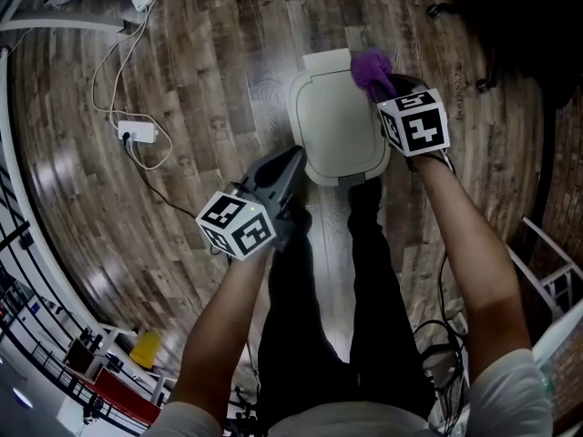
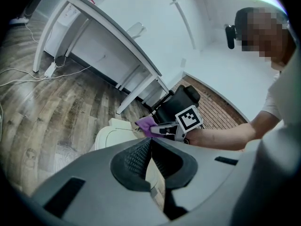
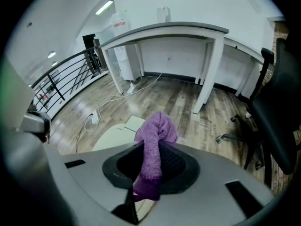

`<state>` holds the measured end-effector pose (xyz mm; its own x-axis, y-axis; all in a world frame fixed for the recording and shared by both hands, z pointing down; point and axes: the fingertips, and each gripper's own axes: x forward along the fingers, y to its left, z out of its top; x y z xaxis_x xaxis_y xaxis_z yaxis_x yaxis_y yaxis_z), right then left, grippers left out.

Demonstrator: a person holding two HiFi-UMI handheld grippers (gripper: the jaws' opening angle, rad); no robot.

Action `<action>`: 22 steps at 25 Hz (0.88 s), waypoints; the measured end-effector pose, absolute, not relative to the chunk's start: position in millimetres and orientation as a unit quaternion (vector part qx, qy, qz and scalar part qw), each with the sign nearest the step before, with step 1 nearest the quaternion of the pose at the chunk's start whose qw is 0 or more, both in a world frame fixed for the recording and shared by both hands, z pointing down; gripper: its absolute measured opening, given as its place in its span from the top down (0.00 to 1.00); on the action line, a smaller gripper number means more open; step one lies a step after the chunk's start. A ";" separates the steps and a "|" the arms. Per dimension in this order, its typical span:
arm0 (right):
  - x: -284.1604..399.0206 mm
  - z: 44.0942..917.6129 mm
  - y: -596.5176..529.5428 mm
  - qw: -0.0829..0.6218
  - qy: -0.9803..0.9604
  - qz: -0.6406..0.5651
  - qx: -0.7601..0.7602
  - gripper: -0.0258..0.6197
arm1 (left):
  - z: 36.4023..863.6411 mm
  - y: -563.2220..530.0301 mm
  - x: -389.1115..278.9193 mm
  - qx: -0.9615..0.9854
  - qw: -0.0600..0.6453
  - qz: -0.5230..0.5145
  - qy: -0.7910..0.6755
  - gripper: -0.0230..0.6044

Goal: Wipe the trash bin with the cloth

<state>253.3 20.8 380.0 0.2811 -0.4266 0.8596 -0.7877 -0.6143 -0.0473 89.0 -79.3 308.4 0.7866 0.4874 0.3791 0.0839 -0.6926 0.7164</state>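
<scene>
A pale cream trash bin (image 1: 337, 121) with a flat lid stands on the wood floor in front of the person. My right gripper (image 1: 381, 87) is shut on a purple knitted cloth (image 1: 370, 66), which sits at the lid's far right corner. In the right gripper view the cloth (image 3: 153, 149) runs up between the jaws and bunches above them, with the bin (image 3: 115, 136) just beyond. My left gripper (image 1: 290, 162) hovers at the bin's near left edge, jaws closed together with nothing in them. The left gripper view shows the bin (image 2: 113, 133) and the cloth (image 2: 146, 125).
White cables and a power adapter (image 1: 137, 133) lie on the floor to the left. A white desk (image 3: 188, 32) stands behind the bin, and a black office chair (image 3: 273, 107) is at the right. A railing (image 3: 61, 79) runs along the left. The person's legs (image 1: 346, 299) stand just behind the bin.
</scene>
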 end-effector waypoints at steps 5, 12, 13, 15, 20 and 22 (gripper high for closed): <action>213.6 375.1 -53.5 0.174 -0.441 0.442 0.762 0.84 | 314.7 -100.6 69.7 0.876 0.361 0.286 0.146 0.96; 148.8 385.0 -134.8 0.166 -0.501 0.444 0.725 0.84 | 324.6 -126.7 41.1 0.873 0.370 0.292 0.126 0.96; 140.6 388.6 -142.3 0.167 -0.507 0.445 0.719 0.84 | 325.7 -129.6 38.2 0.873 0.370 0.293 0.124 0.96; 128.1 397.9 -151.2 0.175 -0.517 0.449 0.707 0.83 | 327.3 -134.2 34.1 0.872 0.372 0.294 0.120 0.96; 128.7 420.2 -138.0 0.209 -0.510 0.457 0.698 0.84 | 330.0 -135.0 31.9 0.871 0.374 0.294 0.120 0.96; 136.6 421.6 -128.5 0.210 -0.502 0.457 0.703 0.84 | 331.9 -131.8 33.3 0.870 0.376 0.294 0.122 0.96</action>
